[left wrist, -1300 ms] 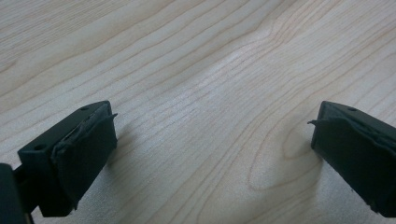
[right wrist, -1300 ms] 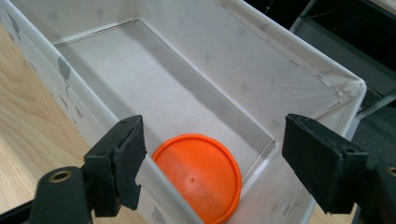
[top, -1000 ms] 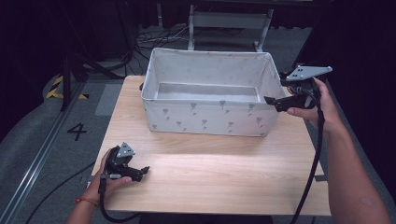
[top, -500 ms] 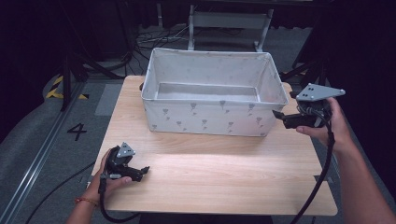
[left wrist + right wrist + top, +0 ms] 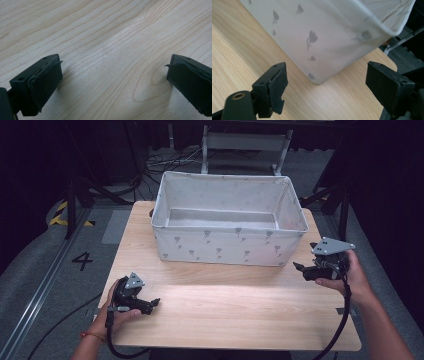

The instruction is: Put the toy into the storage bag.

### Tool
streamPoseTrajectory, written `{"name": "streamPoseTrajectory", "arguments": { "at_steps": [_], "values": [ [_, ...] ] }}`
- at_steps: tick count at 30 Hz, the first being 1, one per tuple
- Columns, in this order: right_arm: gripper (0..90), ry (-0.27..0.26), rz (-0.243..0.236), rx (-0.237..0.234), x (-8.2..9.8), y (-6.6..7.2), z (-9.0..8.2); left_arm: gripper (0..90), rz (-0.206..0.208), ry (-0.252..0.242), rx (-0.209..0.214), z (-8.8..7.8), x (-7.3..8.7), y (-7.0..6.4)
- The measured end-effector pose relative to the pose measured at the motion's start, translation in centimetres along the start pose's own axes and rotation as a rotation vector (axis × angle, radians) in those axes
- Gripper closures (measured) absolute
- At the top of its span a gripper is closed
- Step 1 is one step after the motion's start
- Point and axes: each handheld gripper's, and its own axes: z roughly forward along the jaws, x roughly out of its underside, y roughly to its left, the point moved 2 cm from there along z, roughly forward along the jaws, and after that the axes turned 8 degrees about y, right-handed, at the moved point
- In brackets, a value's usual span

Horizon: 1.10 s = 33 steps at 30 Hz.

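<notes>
A white fabric box (image 5: 227,227) printed with small grey flowers stands at the back of the wooden table (image 5: 230,305); the part of its inside that I can see holds nothing. My left gripper (image 5: 154,304) rests low on the table near the front left, held by a hand, jaws wide open with bare wood between them (image 5: 113,75). My right gripper (image 5: 299,268) hovers at the table's right edge, just off the box's near right corner (image 5: 317,77). Its jaws are open and nothing sits between them.
Beyond the table lie a grey floor, a metal frame and loose cables (image 5: 165,160). A floor rail and a "4" marking (image 5: 82,261) are at the left. Bare tabletop stretches between the two grippers.
My right gripper has come away from the box's right rim, moving down and toward the table's front. The left gripper has stayed put.
</notes>
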Motion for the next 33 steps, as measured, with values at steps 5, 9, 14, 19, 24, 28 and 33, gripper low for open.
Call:
{"name": "streamPoseTrajectory", "arguments": {
  "at_steps": [5, 9, 14, 19, 24, 28, 33],
  "values": [
    [18.5, 0.026, 0.005, -0.003, 1.5, 0.5, 1.0, 0.5, -0.001, -0.002, 0.0, 0.0, 0.0, 0.0],
    [18.6, 0.053, 0.017, -0.018, 3.1, 1.2, 2.0, 0.5, 0.001, -0.001, -0.002, 0.0, 0.0, 0.0],
    [18.5, 0.069, 0.027, -0.042, 4.6, 1.9, 2.8, 0.5, -0.001, 0.0, -0.001, 0.0, 0.0, 0.0],
    [18.5, 0.071, 0.059, -0.069, 6.8, 2.6, 3.6, 0.4, 0.001, 0.001, 0.001, 0.0, 0.0, 0.0],
    [17.8, 0.056, 0.095, -0.111, 8.7, 3.2, 4.1, 0.4, -0.001, 0.0, 0.001, 0.0, 0.0, 0.0],
    [17.8, 0.051, 0.133, -0.135, 10.3, 3.6, 4.4, 0.4, 0.0, 0.0, 0.001, 0.0, 0.0, 0.0],
    [17.8, 0.036, 0.18, -0.16, 12.0, 3.9, 4.3, 0.4, -0.001, 0.0, 0.0, 0.0, 0.0, 0.0]
  ]
}}
